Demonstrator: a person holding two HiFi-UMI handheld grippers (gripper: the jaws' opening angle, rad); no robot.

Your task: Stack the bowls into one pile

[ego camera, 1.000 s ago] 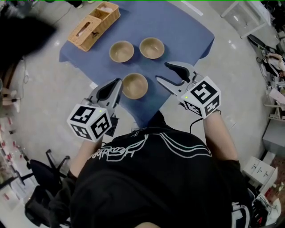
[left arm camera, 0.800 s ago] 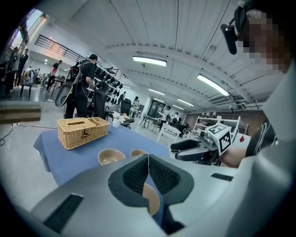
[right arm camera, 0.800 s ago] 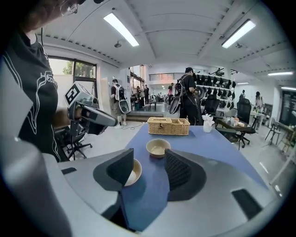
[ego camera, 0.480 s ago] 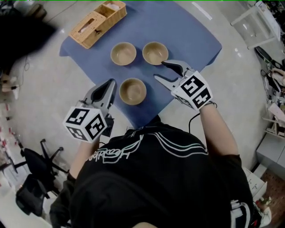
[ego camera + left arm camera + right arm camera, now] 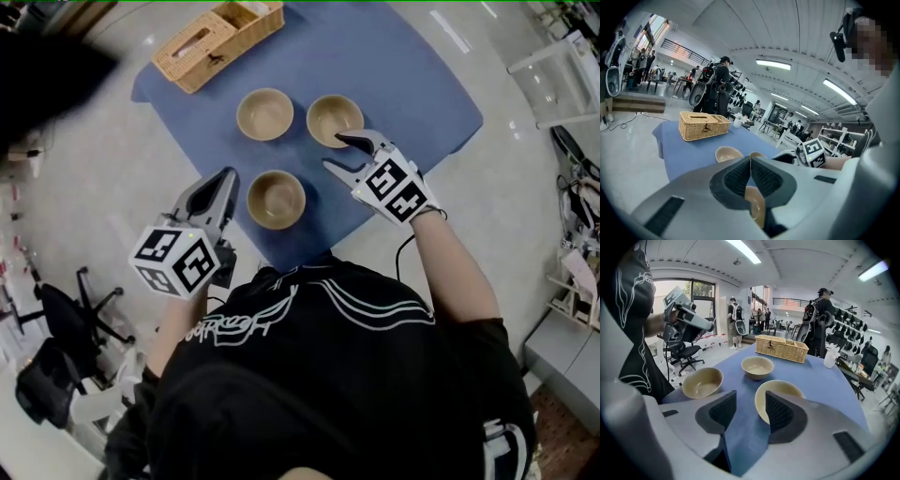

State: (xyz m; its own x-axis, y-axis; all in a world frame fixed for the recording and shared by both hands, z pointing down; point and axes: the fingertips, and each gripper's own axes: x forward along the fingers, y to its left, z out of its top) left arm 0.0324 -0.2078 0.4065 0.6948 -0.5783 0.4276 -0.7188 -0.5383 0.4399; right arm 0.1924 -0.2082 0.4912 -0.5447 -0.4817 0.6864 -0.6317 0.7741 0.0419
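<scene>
Head view: the right gripper (image 5: pixel 343 155) has been moving away from the near bowl (image 5: pixel 277 199) and is now reaching the right bowl (image 5: pixel 335 120), with 1 jaw at its near rim. Its jaws are standing wide apart and holding nothing. The left gripper (image 5: pixel 221 191) is staying just left of the near bowl, jaws together and empty. All 3 bowls are still sitting apart on the cloth (image 5: pixel 412 75), the left bowl (image 5: pixel 265 113) just beside the right one, so stacking is probably only starting with a grab of the right bowl.

Left gripper view: the left gripper (image 5: pixel 750 171) is showing its pads meeting with nothing between them. The near bowl (image 5: pixel 757 206) is lying just below them.

Right gripper view: the right gripper (image 5: pixel 750 408) is gaping, with mostly cloth in the gap. The rim of the right bowl (image 5: pixel 780 390) is sitting just at the right-hand pad and is not pinched.

Room for moving: the basket (image 5: pixel 217 42) is standing well apart at the far left corner. The near bowl is lying close to the cloth's near edge. Open cloth is stretching right of the right bowl.
</scene>
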